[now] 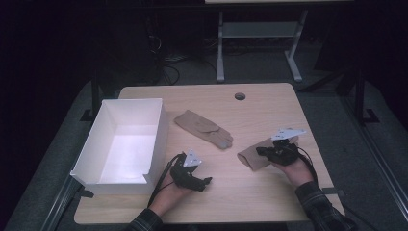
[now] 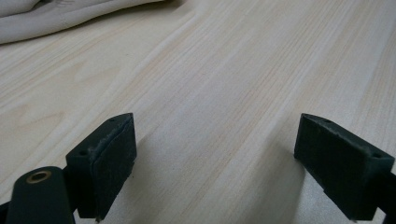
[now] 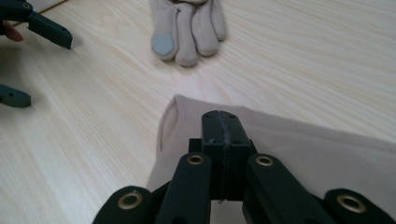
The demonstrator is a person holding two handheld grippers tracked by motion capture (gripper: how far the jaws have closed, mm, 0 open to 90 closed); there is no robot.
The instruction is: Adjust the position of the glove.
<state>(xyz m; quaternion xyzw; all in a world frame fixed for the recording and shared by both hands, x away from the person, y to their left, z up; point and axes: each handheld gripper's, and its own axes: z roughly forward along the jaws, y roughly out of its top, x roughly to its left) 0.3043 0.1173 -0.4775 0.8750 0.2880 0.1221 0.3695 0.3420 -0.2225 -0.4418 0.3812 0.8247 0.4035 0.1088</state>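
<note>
You have the right gripper clamped on the near glove under its jaws, left gripper wide open over bare table, so lift and carry it toward the white box beyond your left gripper.

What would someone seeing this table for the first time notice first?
Probably the big white box, open and lit, on the left side of the wooden table. Next come two beige gloves: one glove lying flat mid-table, and a second glove to its right, under the right gripper, whose jaws are shut over it. The left gripper rests open near the box.
</note>
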